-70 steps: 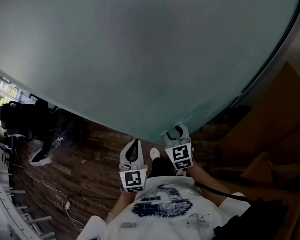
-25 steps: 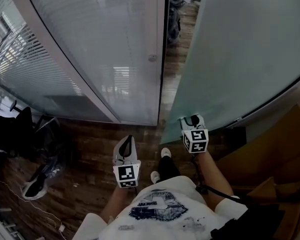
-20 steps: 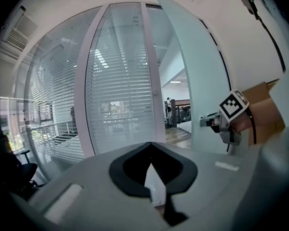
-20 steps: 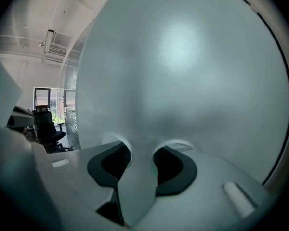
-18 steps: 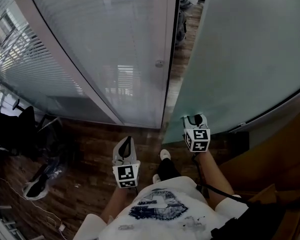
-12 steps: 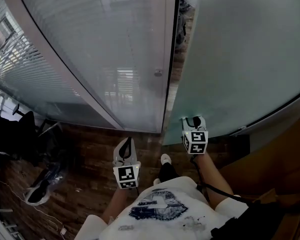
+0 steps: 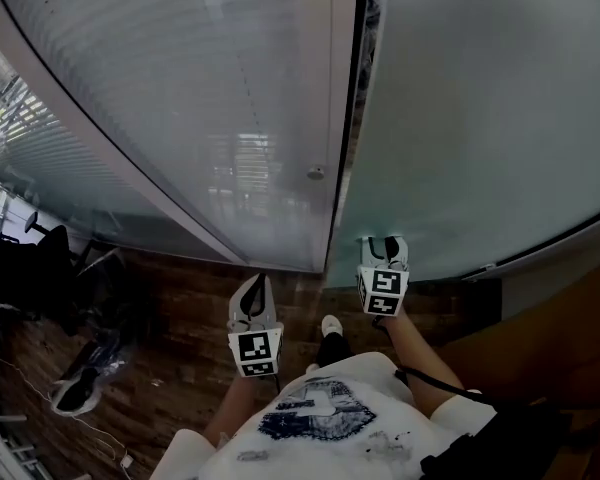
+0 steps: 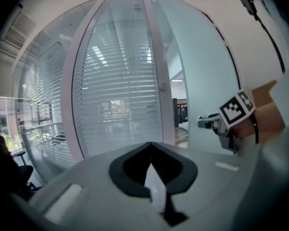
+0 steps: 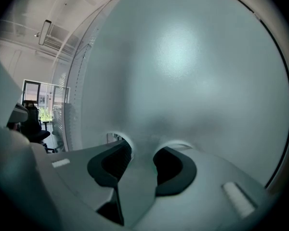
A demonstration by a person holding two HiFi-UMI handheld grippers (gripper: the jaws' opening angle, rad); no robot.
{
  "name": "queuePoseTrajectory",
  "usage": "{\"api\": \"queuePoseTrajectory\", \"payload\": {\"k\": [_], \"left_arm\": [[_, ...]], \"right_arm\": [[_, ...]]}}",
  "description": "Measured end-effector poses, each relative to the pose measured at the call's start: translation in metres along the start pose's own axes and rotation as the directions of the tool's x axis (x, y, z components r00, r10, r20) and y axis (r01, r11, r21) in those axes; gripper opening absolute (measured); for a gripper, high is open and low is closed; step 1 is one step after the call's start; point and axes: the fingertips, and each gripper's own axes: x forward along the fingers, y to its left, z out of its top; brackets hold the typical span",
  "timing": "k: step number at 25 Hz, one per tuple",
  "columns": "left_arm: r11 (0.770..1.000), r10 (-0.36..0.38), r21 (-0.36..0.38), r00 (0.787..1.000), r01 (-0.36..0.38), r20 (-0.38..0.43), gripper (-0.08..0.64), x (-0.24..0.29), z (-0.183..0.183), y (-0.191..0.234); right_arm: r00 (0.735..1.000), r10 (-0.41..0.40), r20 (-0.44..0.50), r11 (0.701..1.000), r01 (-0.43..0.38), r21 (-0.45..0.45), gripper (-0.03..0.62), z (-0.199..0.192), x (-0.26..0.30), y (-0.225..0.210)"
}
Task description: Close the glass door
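The glass door (image 7: pixel 480 118) stands just short of the door frame (image 7: pixel 342 118). The right gripper (image 7: pixel 385 243), jaws apart, presses its face near that frame. The left gripper (image 7: pixel 257 283) is closed and empty. One last push should seat it.

Head camera: up high, near glass door (image 7: pixel 480 118), looks steeply down. Camera on my right gripper (image 7: pixel 385 242): very close, faces glass door. Camera on my left gripper (image 7: pixel 257 282): left of glass door, further back. All three see glass door.

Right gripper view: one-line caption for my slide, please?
Right gripper, jaws apart, close up against the frosted glass door.
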Motion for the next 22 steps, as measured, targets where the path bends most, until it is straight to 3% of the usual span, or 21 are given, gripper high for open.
{"api": "queuePoseTrajectory", "payload": {"k": [11,22], "left_arm": [[0.997,0.074,0.018,0.997,-0.074,-0.015,0.003,0.025,0.02,0.012],[0.985,0.167,0.048,0.986,-0.166,-0.013,0.002,0.052,0.037,0.02]], "right_arm": [[0.992,-0.122,0.014,0.992,0.121,0.045,0.138,0.015,0.026,-0.009],[0.994,-0.1,0.051,0.992,0.096,0.076,0.137,0.028,0.046,-0.011]]}}
